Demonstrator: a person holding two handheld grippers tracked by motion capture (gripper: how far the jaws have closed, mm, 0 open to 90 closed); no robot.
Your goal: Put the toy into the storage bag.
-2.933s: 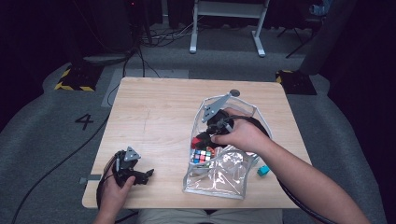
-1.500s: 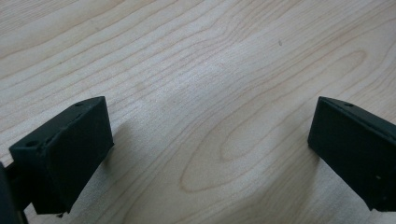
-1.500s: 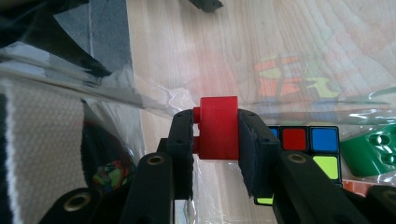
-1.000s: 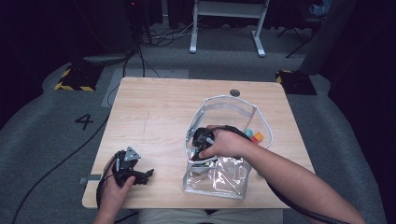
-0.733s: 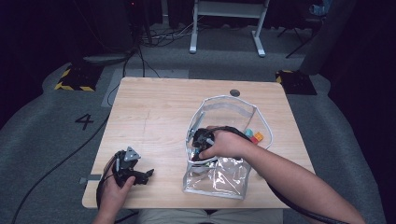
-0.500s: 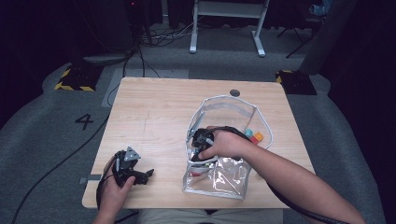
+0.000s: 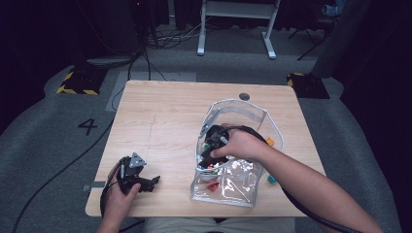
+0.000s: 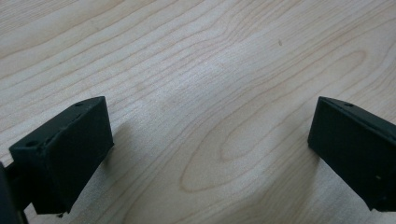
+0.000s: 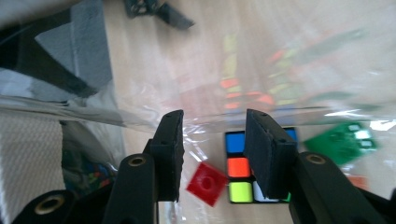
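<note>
Your right gripper (image 9: pixel 212 154) sits inside the clear pouch (image 7: pixel 228 187), jaws just spreading off the puzzle cube (image 9: pixel 236 165) on the pouch floor; next, withdraw it cleanly

Puzzle cube (image 9: pixel 243 165) inside pouch (image 7: pixel 228 187)

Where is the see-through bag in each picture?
High view: the clear bag lies right of centre on the wooden table, near the front edge.
Right gripper view: seen from inside the clear bag; its shiny plastic spans the upper part, with a colour cube lying low in the middle.
Left gripper view: bare wooden table.
Shared landmark: the table's pale wood grain.
</note>
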